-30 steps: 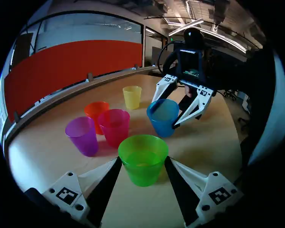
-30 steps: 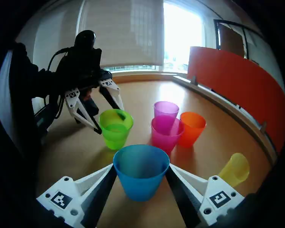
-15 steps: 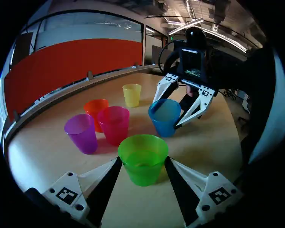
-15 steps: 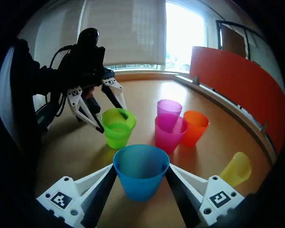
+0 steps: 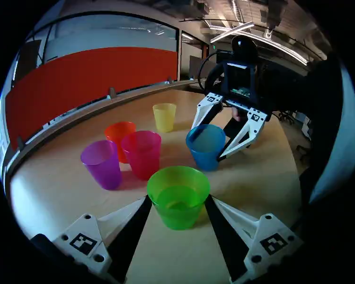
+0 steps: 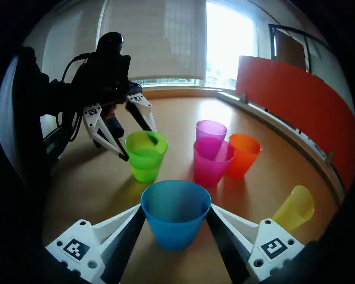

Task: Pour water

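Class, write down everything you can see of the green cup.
The green cup is translucent plastic, tapered, widest at its open rim, and upright. Some clear liquid sits inside. The left gripper clamps it, one finger pressing on each side. It is over the wooden table; whether its base touches the top cannot be told. The pink cup and the blue cup are close by, apart from it.
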`<state>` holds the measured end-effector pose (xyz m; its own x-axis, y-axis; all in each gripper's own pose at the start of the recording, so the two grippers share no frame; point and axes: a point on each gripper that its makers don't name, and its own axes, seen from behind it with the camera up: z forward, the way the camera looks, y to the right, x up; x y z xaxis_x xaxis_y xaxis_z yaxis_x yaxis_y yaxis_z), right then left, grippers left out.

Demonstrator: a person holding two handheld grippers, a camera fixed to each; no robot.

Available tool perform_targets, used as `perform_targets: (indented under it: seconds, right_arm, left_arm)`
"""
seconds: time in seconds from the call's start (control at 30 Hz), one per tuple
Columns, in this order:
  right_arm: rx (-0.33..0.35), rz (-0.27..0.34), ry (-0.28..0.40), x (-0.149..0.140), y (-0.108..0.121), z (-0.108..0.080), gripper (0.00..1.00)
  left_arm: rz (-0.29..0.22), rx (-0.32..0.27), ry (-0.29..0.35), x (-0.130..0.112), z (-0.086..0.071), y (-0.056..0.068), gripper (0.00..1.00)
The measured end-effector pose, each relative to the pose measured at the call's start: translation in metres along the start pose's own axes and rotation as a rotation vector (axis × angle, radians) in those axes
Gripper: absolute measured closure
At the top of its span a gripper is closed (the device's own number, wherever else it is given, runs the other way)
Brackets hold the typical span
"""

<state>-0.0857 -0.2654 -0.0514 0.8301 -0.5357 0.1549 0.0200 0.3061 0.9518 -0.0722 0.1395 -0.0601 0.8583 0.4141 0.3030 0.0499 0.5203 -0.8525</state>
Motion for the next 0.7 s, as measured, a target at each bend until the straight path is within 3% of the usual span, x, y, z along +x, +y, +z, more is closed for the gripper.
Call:
perform_targets:
  seconds: [0.7]
  right_arm:
    - [-0.013, 0.021, 0.006, -0.0070, -0.0011, -0.0064, 0.10]
  left_arm:
    - [0.014, 0.003, -0.037, -0.0075, -0.0049, -0.0009, 0.18]
